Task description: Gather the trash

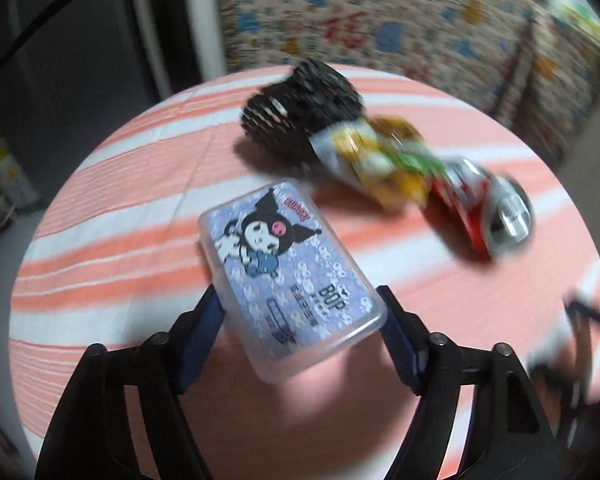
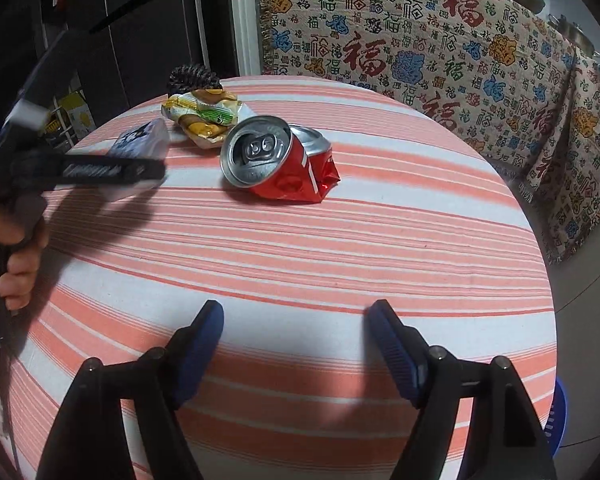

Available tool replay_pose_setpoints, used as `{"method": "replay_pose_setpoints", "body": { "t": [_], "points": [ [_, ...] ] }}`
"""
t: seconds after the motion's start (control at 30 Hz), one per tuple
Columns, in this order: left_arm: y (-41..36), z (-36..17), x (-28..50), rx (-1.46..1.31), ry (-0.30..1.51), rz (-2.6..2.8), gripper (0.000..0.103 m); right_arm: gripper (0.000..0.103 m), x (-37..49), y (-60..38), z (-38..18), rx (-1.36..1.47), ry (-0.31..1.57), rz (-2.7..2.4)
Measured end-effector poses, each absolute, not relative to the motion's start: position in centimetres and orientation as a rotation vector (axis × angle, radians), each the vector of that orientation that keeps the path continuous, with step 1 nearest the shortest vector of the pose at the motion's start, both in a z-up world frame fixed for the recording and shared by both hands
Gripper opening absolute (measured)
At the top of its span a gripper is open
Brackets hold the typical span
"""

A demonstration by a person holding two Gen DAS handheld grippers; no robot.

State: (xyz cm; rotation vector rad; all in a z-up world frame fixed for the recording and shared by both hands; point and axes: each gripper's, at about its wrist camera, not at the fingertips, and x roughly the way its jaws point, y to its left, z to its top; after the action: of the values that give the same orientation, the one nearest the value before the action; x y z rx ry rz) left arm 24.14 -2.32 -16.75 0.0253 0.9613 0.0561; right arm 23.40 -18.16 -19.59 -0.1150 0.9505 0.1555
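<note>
Left gripper [image 1: 300, 320] straddles a clear box [image 1: 288, 276], blue pads at either long side. Contact is hard to read through the blur; the jaws look spread wide and the near corner of the box overhangs them, so I cannot tell whether it is clamped or just framed. Right gripper [image 2: 296, 320] hangs over bare striped cloth [image 2: 300, 248], jaws wide apart, holding nothing.

Trash sits toward the far side of the round table: crushed red can [image 2: 278, 156] on its side, mouth facing the right camera; snack wrapper [image 2: 202, 118] just behind it; a dark ribbed thing [image 2: 194, 78] beyond that, identity unclear. The box lies nearer the left edge, close to the wrapper.

Risks, as judged:
- The box looks like a keeper, not trash; lifting it may be a wrong pick.
- It sits skewed across the pads, so closing could twist it out or flick it into the wrapper.
- The can may roll on its round end if nudged from one side.
- No bin is clearly in view; a blue rim [image 2: 558, 408] shows low right, purpose unknown.
</note>
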Motion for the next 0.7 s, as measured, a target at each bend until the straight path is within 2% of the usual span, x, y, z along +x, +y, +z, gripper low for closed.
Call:
{"method": "replay_pose_setpoints", "body": {
  "t": [0.07, 0.17, 0.2, 0.27, 0.43, 0.7],
  "points": [
    [-2.1, -16.7, 22.2, 0.048, 0.979, -0.036, 0.07, 0.081, 23.5, -18.4, -19.6, -0.108, 0.951, 0.163],
    [-1.5, -16.7, 19.9, 0.072, 0.986, -0.091, 0.07, 0.081, 23.6, -18.6, -19.5, -0.096, 0.953, 0.204],
    [-1.3, -16.7, 19.5, 0.079, 0.981, -0.089, 0.071, 0.081, 23.8, -18.7, -19.5, -0.092, 0.956, 0.225],
    [-0.6, -16.6, 18.8, 0.067, 0.972, -0.072, 0.08, 0.08, 24.4, -18.8, -19.3, -0.073, 0.968, 0.274],
    [0.4, -16.1, 19.2, -0.039, 0.937, -0.092, 0.091, 0.08, 27.4, -19.1, -16.9, -0.029, 0.925, 0.329],
    [-0.9, -16.1, 21.5, -0.073, 0.916, -0.059, 0.092, 0.08, 32.7, -16.7, -16.6, -0.122, 0.929, 0.36]
  ]
}}
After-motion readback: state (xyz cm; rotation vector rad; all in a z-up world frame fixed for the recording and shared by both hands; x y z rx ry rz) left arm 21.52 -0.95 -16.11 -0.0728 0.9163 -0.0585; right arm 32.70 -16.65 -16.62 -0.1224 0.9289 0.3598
